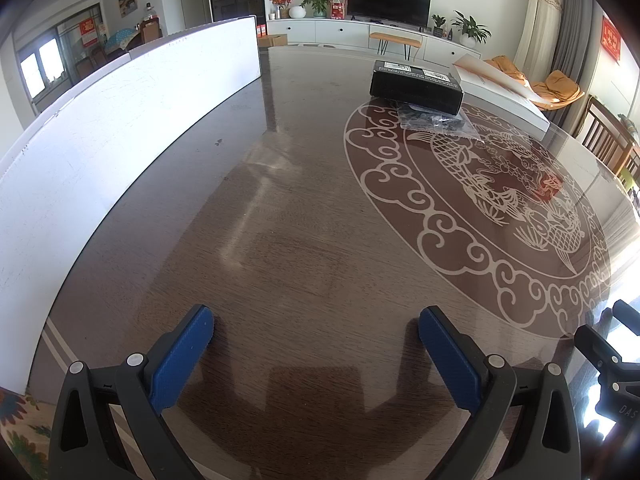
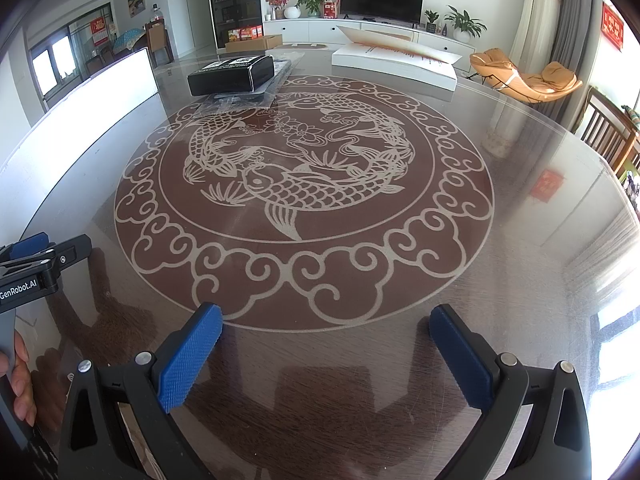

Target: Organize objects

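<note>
A: Two grippers, both empty. The left gripper (image 1: 316,356) has its jaws spread wide over bare tabletop (image 1: 280,208), and the right gripper (image 2: 326,356) is the same, jaws wide apart with nothing between them.

B: Where do the things to tidy lie from there?

A: Well ahead of both. A black box (image 1: 416,88) sits at the far side of the tabletop, resting partly on a clear plastic bag (image 1: 440,122) with dark contents. From the left jaws it lies forward and to the right; from the right jaws it lies forward and to the left.

B: So it is roughly between the two lines of reach. Which hand is nearer?

A: I cannot tell for certain; both are well apart from it. The left gripper shows at the left edge of the right wrist view, held by a hand (image 2: 18,380), so the two start about level.

B: And the box's long axis?

A: It runs across the view, left to right, with a slight slant, so a long side faces the jaws. The bag's long axis runs more away from the jaws, toward the far edge.

B: Anything beside it?

A: A white flat carton (image 2: 394,66) further right, and a white panel (image 1: 120,120) along the left.
</note>
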A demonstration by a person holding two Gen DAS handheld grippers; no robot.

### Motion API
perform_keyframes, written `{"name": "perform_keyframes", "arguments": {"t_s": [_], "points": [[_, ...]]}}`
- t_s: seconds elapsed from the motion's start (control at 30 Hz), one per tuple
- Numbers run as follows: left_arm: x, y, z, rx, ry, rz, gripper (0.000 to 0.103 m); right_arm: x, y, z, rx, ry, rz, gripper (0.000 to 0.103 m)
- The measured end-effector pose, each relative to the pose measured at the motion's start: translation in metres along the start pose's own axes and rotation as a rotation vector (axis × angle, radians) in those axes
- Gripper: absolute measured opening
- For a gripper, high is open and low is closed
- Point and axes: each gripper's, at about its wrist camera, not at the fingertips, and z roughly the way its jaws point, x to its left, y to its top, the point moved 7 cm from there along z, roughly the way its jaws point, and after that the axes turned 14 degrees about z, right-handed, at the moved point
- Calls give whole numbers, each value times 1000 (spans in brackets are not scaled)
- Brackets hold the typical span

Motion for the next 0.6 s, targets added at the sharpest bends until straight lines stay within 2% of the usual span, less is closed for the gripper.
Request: {"name": "perform_keyframes", "arguments": {"t_s": [0.5, 0.6], "points": [[0, 0, 0, 0, 0, -1, 103, 0, 0, 0, 1, 0, -2, 103], [0, 0, 0, 0, 1, -1, 103, 1, 2, 2, 30, 12, -25, 103]]}}
